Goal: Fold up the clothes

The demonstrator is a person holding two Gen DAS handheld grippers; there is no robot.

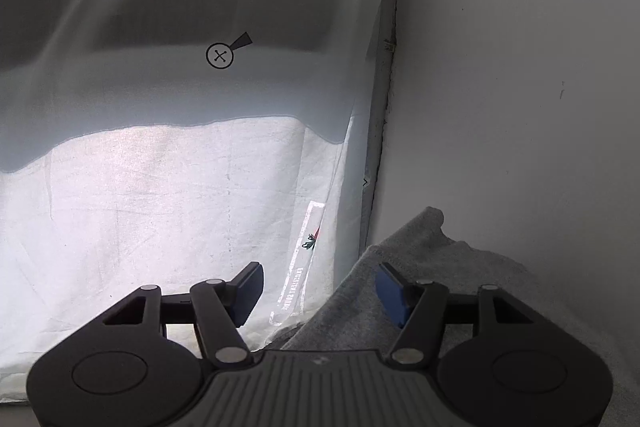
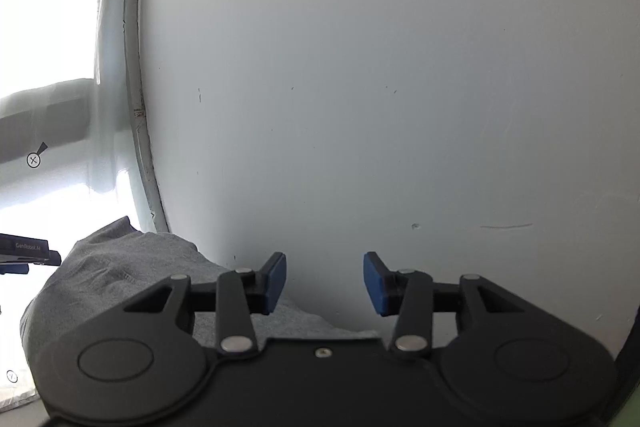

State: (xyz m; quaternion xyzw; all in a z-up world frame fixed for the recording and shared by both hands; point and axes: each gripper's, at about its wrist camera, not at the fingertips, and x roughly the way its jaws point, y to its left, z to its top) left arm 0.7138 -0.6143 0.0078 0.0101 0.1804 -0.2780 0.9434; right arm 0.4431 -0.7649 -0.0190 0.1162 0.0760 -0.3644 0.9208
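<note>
A grey garment (image 1: 452, 279) lies crumpled at the lower right of the left wrist view, against a white wall. My left gripper (image 1: 320, 293) is open with blue pads; its right finger is over the garment, its left finger over a white printed sheet. In the right wrist view the same grey garment (image 2: 120, 275) lies at the lower left. My right gripper (image 2: 325, 281) is open and empty; its left finger is over the garment's edge. The left gripper's body shows at the left edge of the right wrist view (image 2: 28, 253).
A white wall (image 2: 360, 87) fills most of the right wrist view and the right of the left wrist view (image 1: 520, 67). A backlit white printed sheet (image 1: 160, 187) with a dark band across it covers the left. A grey frame strip (image 1: 384, 87) runs between sheet and wall.
</note>
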